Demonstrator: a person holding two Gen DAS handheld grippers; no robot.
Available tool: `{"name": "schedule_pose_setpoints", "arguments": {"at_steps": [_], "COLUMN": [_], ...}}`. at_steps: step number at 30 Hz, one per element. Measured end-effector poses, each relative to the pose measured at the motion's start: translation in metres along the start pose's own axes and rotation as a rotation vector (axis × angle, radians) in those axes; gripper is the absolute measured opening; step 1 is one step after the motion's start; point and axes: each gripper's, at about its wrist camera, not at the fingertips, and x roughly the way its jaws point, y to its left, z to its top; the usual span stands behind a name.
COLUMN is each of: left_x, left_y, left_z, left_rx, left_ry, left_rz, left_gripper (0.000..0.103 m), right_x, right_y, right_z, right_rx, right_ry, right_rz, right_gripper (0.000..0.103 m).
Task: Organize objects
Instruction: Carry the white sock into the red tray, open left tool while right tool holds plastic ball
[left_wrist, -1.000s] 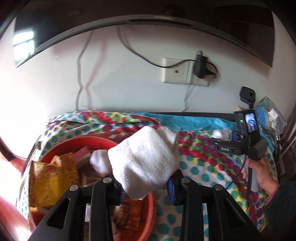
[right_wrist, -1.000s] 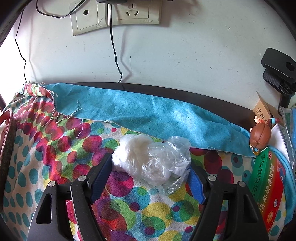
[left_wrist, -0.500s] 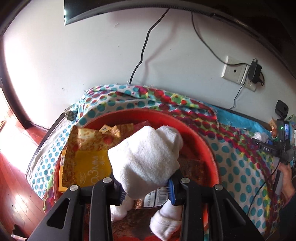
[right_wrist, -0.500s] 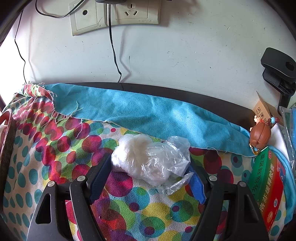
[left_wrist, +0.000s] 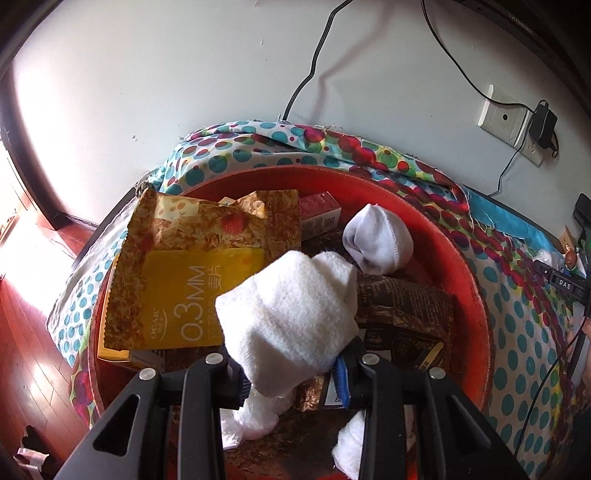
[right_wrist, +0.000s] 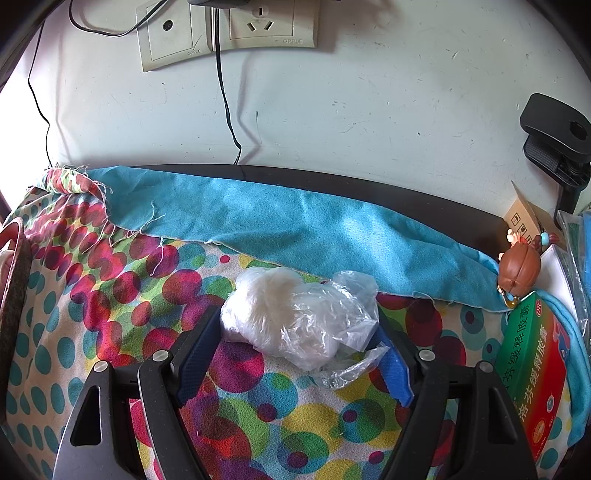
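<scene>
Covering table: dotted cloth (right_wrist: 110, 295), white wall (right_wrist: 369, 110) behind.

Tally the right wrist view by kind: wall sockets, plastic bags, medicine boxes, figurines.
Wall sockets: 2
Plastic bag: 1
Medicine box: 1
Figurine: 1
Total: 5

white wall (left_wrist: 184, 92), wood floor (left_wrist: 22, 332), wall sockets (right_wrist: 225, 33)
</scene>
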Motion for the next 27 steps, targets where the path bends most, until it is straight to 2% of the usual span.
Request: {"name": "schedule_pose_setpoints", "arguments": {"at_steps": [6, 22, 27], "left_x": [0.002, -0.017, -0.039], "left_y": [-0.003, 0.007, 0.001], "left_z": [-0.003, -0.006, -0.013], "left_rx": [0.02, -0.037, 0.018], "left_ry": [-0.002, -0.022, -0.082], "left_rz": [0.01, 0.027, 0.039], "left_gripper": [0.038, 0.045, 0.047], "right_x": [-0.002, 0.0, 0.0], "right_y": [0.001, -0.001, -0.001], "right_z": [-0.001, 0.001, 0.002], "right_rx": [0.001, 0.001, 0.002], "right_ry": [0.0, 0.0, 0.001], "right_rz": [0.0, 0.001, 0.001], "right_gripper": [0.075, 0.075, 0.075]}}
